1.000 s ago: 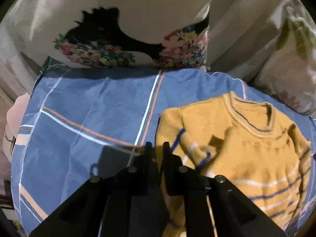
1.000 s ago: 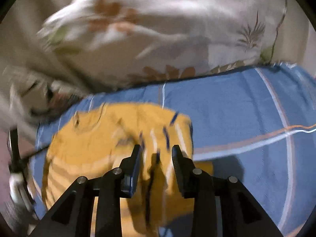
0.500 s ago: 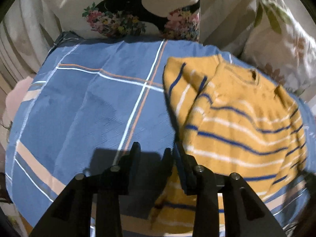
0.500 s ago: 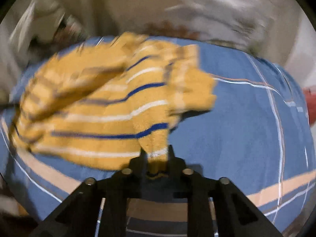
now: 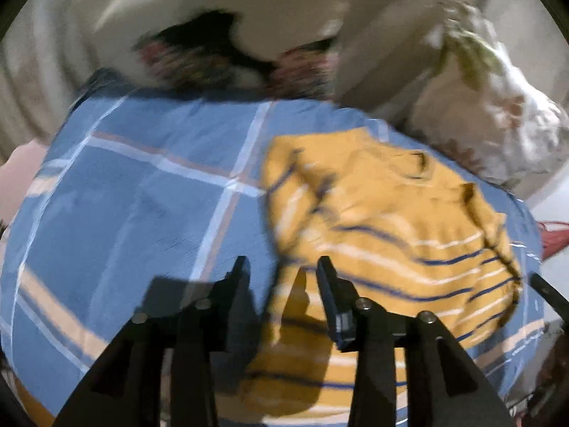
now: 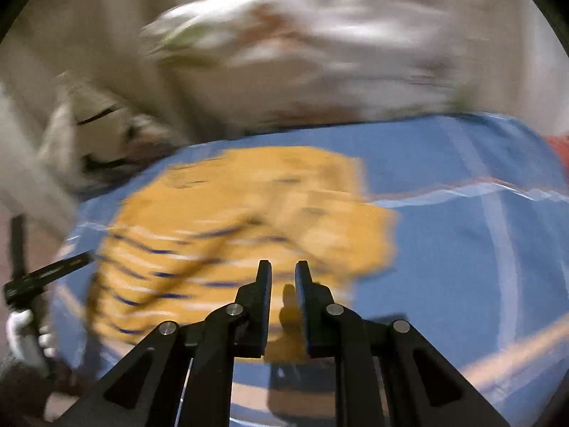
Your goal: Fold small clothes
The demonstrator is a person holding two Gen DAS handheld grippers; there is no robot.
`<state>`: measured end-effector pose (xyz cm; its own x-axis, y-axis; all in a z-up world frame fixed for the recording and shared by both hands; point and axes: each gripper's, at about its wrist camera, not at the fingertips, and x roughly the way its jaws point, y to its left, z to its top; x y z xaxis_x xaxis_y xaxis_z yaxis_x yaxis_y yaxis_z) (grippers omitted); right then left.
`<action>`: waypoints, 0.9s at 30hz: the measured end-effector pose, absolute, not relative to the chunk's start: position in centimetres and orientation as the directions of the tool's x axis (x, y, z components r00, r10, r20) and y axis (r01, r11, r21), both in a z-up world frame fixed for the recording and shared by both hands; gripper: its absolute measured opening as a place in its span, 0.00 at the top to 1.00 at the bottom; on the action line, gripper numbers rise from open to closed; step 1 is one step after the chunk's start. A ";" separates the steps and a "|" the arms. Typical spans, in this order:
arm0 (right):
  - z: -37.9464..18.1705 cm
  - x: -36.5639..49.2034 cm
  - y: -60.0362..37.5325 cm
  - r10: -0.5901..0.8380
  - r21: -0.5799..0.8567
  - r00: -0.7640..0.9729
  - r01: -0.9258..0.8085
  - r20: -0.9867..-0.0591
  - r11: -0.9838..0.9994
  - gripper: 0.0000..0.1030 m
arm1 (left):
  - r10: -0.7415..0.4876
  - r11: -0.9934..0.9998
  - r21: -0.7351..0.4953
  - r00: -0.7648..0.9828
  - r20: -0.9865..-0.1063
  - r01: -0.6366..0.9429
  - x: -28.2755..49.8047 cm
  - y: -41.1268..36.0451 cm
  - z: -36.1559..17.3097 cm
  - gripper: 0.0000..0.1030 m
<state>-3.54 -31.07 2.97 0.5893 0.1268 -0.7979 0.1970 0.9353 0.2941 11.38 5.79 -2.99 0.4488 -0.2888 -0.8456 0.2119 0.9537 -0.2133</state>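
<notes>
A small mustard-yellow sweater (image 5: 384,220) with blue and white stripes lies on a blue plaid sheet (image 5: 142,206), neck hole at the far side. It also shows, blurred, in the right wrist view (image 6: 242,220). My left gripper (image 5: 281,267) is open and empty, hovering over the sweater's near left edge. My right gripper (image 6: 283,272) is open and empty, above the sweater's near right edge. The left gripper's finger shows at the left of the right wrist view (image 6: 49,274).
A white pillow with a black and floral print (image 5: 213,35) lies at the head of the sheet. A crumpled floral blanket (image 5: 498,106) lies behind the sweater, and shows blurred in the right wrist view (image 6: 320,42). The sheet (image 6: 480,249) extends right of the sweater.
My right gripper let go of the sweater's hem and opened. My left gripper opened wider. Both views shifted and are now motion-blurred; the sweater lies flat on the sheet.
</notes>
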 end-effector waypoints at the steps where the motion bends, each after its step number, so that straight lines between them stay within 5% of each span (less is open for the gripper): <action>1: 2.4 -2.1 -30.0 0.179 0.327 0.582 0.159 -0.793 0.932 0.85 | -0.300 0.949 -0.216 0.443 -0.845 0.232 11.7 4.8 -3.0 0.58; 6: -2.4 5.5 -27.8 0.315 0.394 0.480 0.072 -0.819 0.916 0.85 | -0.251 0.955 -0.154 0.412 -0.876 0.254 16.4 0.4 -5.8 0.58; 9: -3.7 8.3 -29.7 0.194 0.280 0.484 0.111 -0.853 0.954 0.85 | -0.233 0.964 -0.158 0.391 -0.890 0.213 19.3 0.8 -7.3 0.50; 16: -3.0 9.9 -35.8 -0.028 0.120 0.525 0.246 -0.851 0.962 0.85 | -0.214 0.971 -0.143 0.436 -0.874 0.190 20.3 1.3 -6.1 0.50; 19: -2.1 9.0 -37.1 -0.095 0.081 0.537 0.296 -0.839 0.952 0.53 | -0.256 0.966 -0.206 0.445 -0.858 0.159 20.3 2.7 -5.3 0.50; 27: 0.3 6.3 -37.4 0.021 0.202 0.579 0.251 -0.815 0.947 0.51 | -0.312 0.950 -0.263 0.479 -0.820 0.169 20.3 5.3 -4.0 0.46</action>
<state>6.34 -37.41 0.30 0.5792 0.0206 -0.8149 0.2506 0.9468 0.2020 20.27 5.25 -4.04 0.4789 -0.3122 -0.8205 0.1688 0.9499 -0.2629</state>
